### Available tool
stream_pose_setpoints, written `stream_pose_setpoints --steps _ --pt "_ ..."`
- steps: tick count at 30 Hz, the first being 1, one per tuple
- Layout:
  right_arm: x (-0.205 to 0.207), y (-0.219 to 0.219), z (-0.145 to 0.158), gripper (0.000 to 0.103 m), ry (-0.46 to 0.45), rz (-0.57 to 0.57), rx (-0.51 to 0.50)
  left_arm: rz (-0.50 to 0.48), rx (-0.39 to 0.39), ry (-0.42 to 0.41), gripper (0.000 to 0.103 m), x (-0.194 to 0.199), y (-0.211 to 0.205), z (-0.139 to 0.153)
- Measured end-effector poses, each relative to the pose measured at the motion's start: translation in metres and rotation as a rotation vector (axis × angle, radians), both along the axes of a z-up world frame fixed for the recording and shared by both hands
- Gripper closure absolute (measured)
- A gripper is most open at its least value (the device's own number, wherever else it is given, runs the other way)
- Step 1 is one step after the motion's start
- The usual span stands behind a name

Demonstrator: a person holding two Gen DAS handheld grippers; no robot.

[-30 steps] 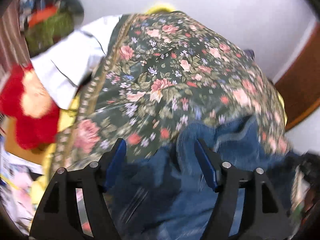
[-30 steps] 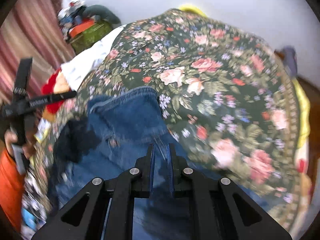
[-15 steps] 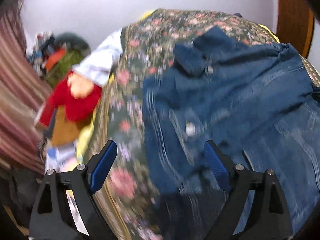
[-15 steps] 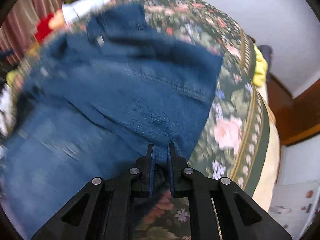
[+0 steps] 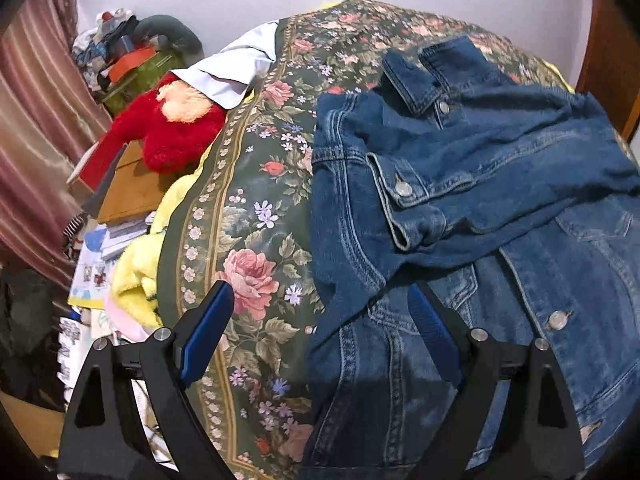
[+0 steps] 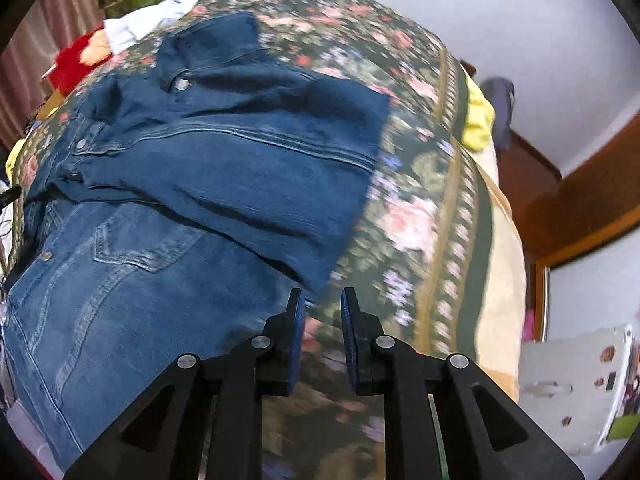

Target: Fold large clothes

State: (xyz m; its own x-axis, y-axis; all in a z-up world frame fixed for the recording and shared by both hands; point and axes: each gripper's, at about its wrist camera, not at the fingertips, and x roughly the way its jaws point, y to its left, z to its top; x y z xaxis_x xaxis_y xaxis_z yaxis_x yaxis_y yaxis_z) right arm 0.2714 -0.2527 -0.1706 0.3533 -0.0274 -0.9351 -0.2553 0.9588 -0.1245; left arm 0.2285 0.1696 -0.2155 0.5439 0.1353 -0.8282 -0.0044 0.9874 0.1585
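Jacket: denim, on bed, collar far, hem near, one side folded across. Left tongs: wide open, empty, astride its left edge, nearer. Right tongs: opening slightly, empty, just beside folded corner.

A blue denim jacket lies on a bed under a floral bedspread, one sleeve folded across its front. The left gripper hangs above the jacket's near edge, jaws wide apart and empty. A red plush toy sits beside the bed.
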Motion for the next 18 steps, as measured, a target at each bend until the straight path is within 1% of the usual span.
stream_pose_setpoints --steps 1,3,4,5,6,7,8,10,11,12,14,16,18 --pt "0.005 -0.007 -0.008 0.089 0.035 -0.010 -0.018 0.012 -0.016 -0.002 0.014 0.002 0.002 -0.002" --pt "0.016 -0.025 -0.045 0.087 0.159 -0.049 -0.024 0.034 -0.035 0.009 0.014 0.005 0.004 -0.007" --pt "0.019 -0.035 -0.059 0.074 0.176 -0.067 0.014 0.041 -0.038 0.016 0.014 0.005 0.005 -0.009" --pt "0.020 -0.046 -0.063 0.038 0.145 -0.090 0.034 0.048 -0.042 0.027 0.014 0.005 0.007 -0.012" --pt "0.021 -0.051 -0.063 0.017 0.114 -0.106 -0.028 0.048 -0.042 0.034 0.014 0.004 0.009 -0.014" --pt "0.021 -0.055 -0.062 0.000 0.065 -0.122 -0.125 0.047 -0.037 0.040 0.014 0.002 0.010 -0.016" --pt "0.019 -0.061 -0.062 0.001 0.043 -0.129 -0.143 0.048 -0.027 0.045 0.014 0.000 0.011 -0.017" --pt "0.017 -0.077 -0.063 0.003 0.080 -0.170 -0.044 0.051 -0.014 0.055 0.014 -0.003 0.015 -0.019" --pt "0.014 -0.083 -0.060 0.007 0.088 -0.186 -0.004 0.054 -0.012 0.060 0.014 -0.004 0.018 -0.020" --pt "0.012 -0.086 -0.055 0.010 0.080 -0.193 0.011 0.058 -0.014 0.062 0.014 -0.006 0.021 -0.020" --pt "0.006 -0.090 -0.036 0.010 0.037 -0.207 0.071 0.070 -0.029 0.067 0.014 -0.009 0.028 -0.018" --pt "-0.005 -0.089 -0.012 0.010 -0.004 -0.211 0.160 0.080 -0.054 0.072 0.014 -0.014 0.035 -0.016" --pt "-0.013 -0.080 0.009 0.010 -0.018 -0.185 0.255 0.074 -0.095 0.088 0.014 -0.019 0.041 -0.016"
